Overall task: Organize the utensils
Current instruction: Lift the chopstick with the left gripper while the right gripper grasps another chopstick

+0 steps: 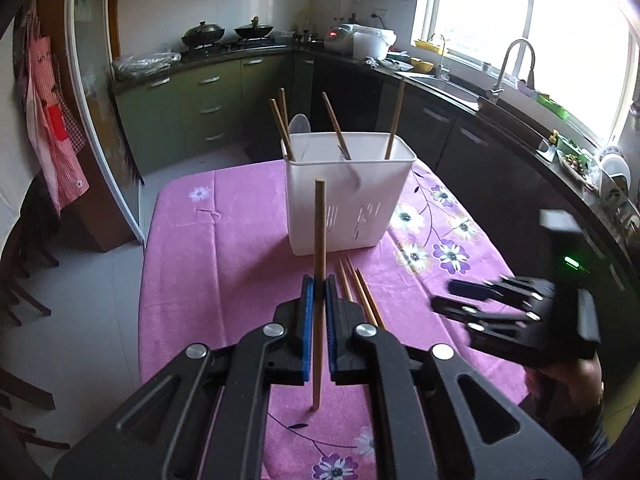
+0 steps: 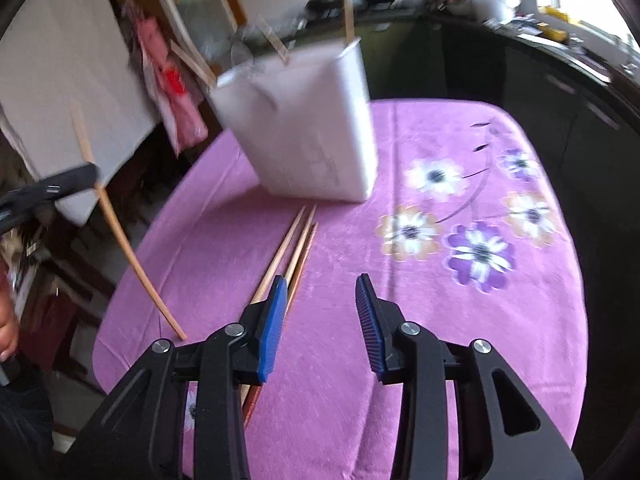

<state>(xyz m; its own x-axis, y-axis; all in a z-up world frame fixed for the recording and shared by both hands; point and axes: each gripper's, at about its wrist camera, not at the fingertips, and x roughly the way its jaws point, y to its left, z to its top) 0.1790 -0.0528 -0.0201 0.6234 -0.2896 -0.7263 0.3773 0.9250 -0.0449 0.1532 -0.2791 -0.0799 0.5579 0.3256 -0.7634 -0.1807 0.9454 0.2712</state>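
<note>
My left gripper [image 1: 319,292] clamps one chopstick [image 1: 319,232] upright; my right gripper [image 2: 322,284] gapes empty over three chopsticks [image 2: 298,236] near the holder [image 1: 348,196].

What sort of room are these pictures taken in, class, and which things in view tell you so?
Most likely a home kitchen: a stove with two lidded woks, a sink with a tall tap under the window, and green cupboards beneath a dark worktop.

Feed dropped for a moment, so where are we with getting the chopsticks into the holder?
Done: four chopsticks stand in the white holder. In hand: the left gripper is shut on one chopstick, lifted off the cloth. Left: three chopsticks lie on the purple tablecloth; the right gripper is open, empty, beside them.
</note>
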